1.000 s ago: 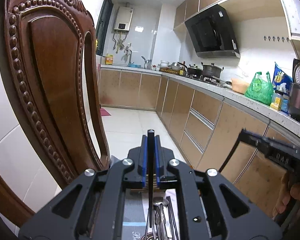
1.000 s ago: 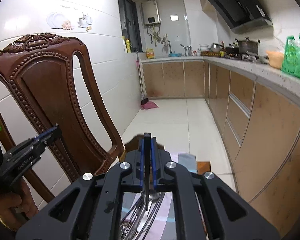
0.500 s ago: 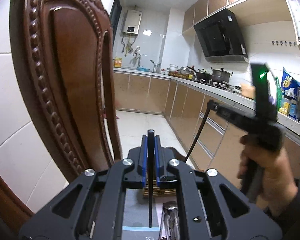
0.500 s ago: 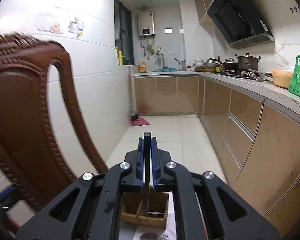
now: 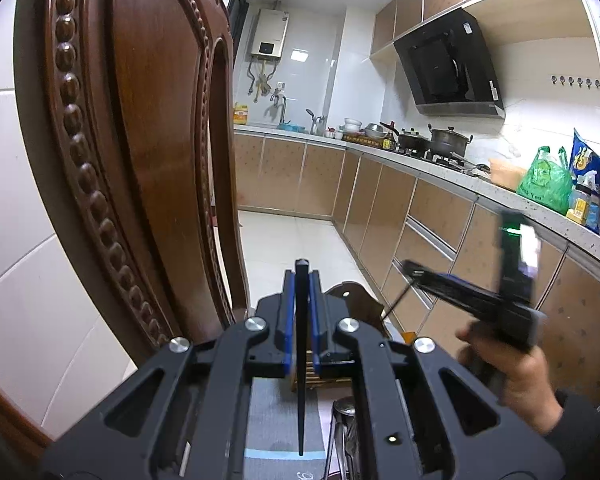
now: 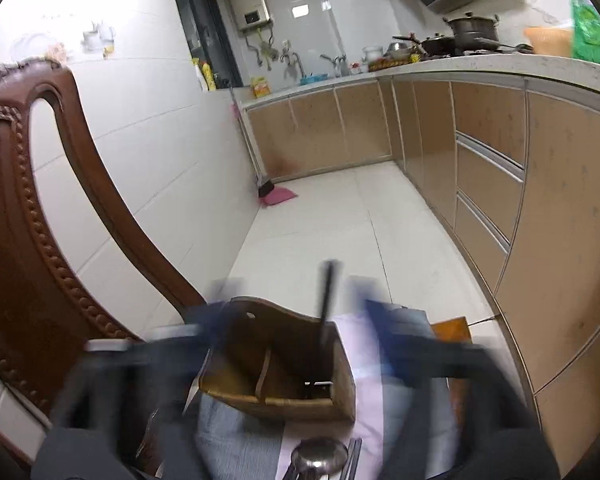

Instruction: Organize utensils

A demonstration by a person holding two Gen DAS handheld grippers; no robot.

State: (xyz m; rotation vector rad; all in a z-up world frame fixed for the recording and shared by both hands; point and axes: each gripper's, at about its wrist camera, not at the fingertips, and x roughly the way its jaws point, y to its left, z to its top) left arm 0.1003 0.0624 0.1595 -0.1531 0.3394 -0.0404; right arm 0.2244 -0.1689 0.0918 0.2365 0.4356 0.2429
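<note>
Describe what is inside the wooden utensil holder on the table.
One black chopstick stands in the right compartment of the wooden utensil holder. The left compartment looks empty, though the front wall hides its floor.

Both views are bright and evenly lit, with white wall tiles (image 5: 24, 208) and pale floor (image 6: 340, 232) bouncing the light. A bright rectangular patch (image 5: 298, 55) glows on the far wall, perhaps a reflected lamp. Soft glare runs down the polished chair back (image 5: 148, 128). Fisheye distortion bends the counter edge (image 6: 500, 70) and cabinet lines, and dark vignetting fills the corners. The left wrist view is sharp apart from the smeared right gripper (image 5: 396, 270) and the hand (image 5: 512, 376) holding it. In the right wrist view, the gripper's fingers (image 6: 400, 320) are streaked with heavy motion blur, the background is slightly soft, and a cup decal on the tiles (image 6: 100, 36) nearly washes out.
</note>
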